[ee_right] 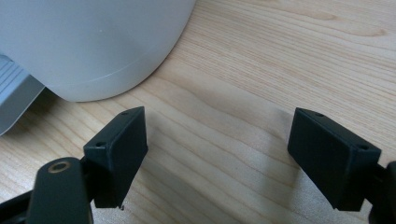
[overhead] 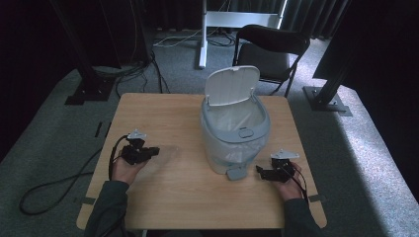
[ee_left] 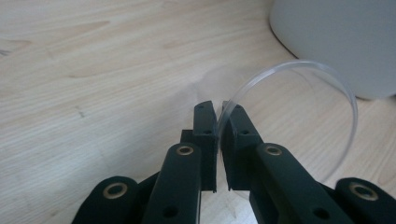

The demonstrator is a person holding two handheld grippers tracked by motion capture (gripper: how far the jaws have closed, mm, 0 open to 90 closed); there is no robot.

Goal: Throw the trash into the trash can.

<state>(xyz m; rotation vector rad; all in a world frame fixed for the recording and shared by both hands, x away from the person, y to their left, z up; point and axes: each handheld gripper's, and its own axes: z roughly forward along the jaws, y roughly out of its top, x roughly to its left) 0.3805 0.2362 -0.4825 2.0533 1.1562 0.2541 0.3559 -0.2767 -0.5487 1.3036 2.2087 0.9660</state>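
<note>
Gripping a clear plastic cup (ee_left: 299, 112) by its rim, the left tongs (ee_left: 218, 122) are clenched, low over the bench (overhead: 163, 113). Right tongs (ee_right: 217, 154) stand released beside the open-lidded bin (overhead: 232, 133), between both tongs.

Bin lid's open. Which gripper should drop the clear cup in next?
Left, probably. The left gripper already pinches the clear cup by its rim, beside the bin, whose lid stands open. The right gripper is open and empty near the pedal.
</note>
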